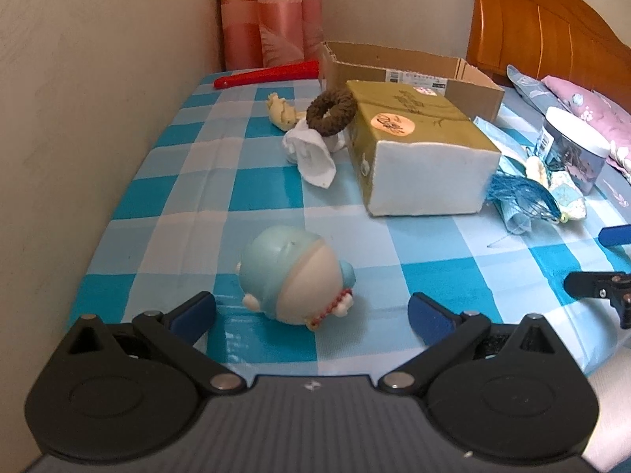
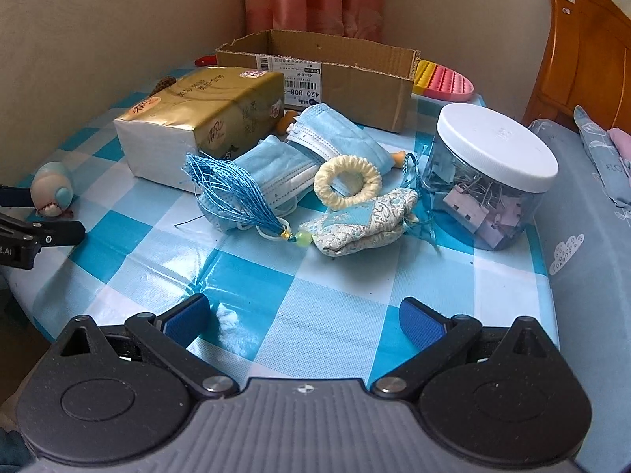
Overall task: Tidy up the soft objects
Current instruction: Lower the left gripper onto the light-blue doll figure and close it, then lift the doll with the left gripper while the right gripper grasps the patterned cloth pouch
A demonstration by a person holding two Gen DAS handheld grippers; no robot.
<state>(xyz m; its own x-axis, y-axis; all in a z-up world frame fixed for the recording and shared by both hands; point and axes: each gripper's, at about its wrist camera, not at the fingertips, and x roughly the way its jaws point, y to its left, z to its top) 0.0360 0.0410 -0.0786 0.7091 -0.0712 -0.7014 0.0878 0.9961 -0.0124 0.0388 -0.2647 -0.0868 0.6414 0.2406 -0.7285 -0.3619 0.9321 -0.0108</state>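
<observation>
My left gripper (image 1: 311, 315) is open and empty, its blue pads on either side of a pale blue and cream squishy doll (image 1: 294, 276) lying on the checked tablecloth; the doll also shows in the right wrist view (image 2: 53, 189). Farther off lie a white cloth (image 1: 311, 153), a brown scrunchie (image 1: 330, 112) and a cream soft toy (image 1: 282, 112). My right gripper (image 2: 303, 321) is open and empty, short of a pile: blue face masks (image 2: 299, 157), a cream scrunchie (image 2: 349, 183), a blue tassel (image 2: 232, 189) and a patterned sachet (image 2: 363, 222). An open cardboard box (image 2: 335, 75) stands behind.
A gold tissue pack (image 1: 414, 146) sits mid-table, also in the right wrist view (image 2: 197, 118). A clear jar of binder clips (image 2: 493, 181) stands right of the pile. A red object (image 1: 268, 75) and a pink pop-it toy (image 2: 441, 82) lie at the back. Wall left, bed right.
</observation>
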